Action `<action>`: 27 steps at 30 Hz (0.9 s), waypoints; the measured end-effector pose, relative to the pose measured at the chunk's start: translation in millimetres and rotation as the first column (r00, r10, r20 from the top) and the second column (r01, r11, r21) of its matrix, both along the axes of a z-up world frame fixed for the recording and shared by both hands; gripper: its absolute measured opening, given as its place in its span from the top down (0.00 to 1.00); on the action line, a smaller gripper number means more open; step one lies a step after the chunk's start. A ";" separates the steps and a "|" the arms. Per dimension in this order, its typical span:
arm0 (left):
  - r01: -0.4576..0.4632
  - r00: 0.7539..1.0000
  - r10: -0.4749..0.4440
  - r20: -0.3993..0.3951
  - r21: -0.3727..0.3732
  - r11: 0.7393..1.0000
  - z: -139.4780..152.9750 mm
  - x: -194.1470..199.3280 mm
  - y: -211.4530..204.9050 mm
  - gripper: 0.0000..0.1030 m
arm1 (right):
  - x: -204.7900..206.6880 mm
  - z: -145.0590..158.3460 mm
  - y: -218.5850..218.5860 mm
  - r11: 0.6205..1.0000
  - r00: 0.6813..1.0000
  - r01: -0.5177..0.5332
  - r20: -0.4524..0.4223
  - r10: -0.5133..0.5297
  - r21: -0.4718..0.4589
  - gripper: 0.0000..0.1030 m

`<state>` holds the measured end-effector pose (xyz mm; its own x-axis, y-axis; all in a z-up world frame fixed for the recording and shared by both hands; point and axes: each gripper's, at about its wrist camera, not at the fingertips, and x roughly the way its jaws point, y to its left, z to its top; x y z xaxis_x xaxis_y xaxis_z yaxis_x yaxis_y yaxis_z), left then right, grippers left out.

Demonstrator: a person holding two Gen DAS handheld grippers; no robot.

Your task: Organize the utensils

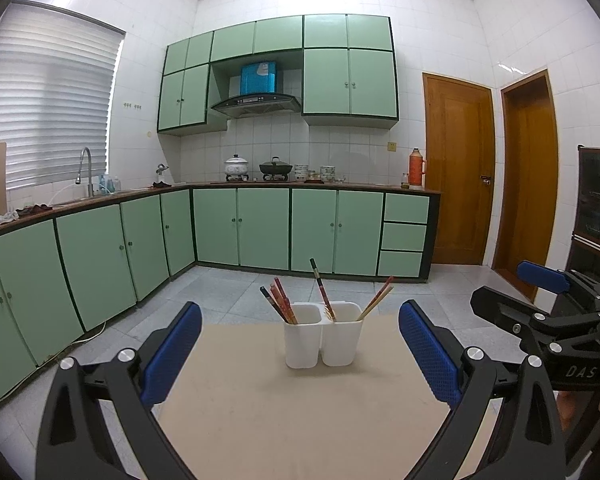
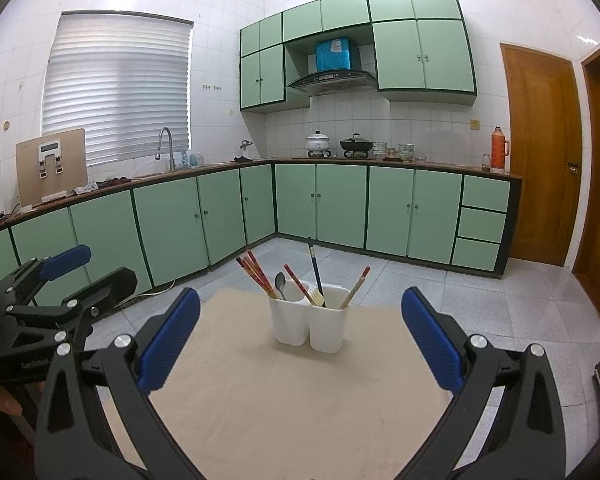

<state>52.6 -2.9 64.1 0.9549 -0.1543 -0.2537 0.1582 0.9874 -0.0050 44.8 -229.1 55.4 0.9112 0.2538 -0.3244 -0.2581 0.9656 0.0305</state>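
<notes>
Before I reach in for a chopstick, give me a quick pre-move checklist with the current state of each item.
1. Left gripper open and empty: ok, the jaws stand wide apart with nothing between them.
2. Right gripper open and empty: ok, same.
3. White holder upright on the beige table: ok.
4. Path from both grippers to the holder free: ok, only bare table lies between.
5. Utensils sorted by type: not ok, chopsticks sit in both compartments; a spoon shares the left one.
6. Contents deep in the compartments: cannot tell, the walls hide them.
</notes>
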 end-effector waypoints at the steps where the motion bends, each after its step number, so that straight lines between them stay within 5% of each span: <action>1: -0.001 1.000 0.001 0.000 0.000 1.000 -0.1 0.0 -0.1 0.06 | 0.1 0.0 0.6 1.000 1.000 0.000 -0.001 0.000 0.000 0.05; 27: -0.004 1.000 0.004 -0.001 -0.001 1.000 0.3 -0.5 1.3 0.06 | 0.5 -1.6 5.5 1.000 1.000 -0.005 0.000 0.005 -0.006 0.05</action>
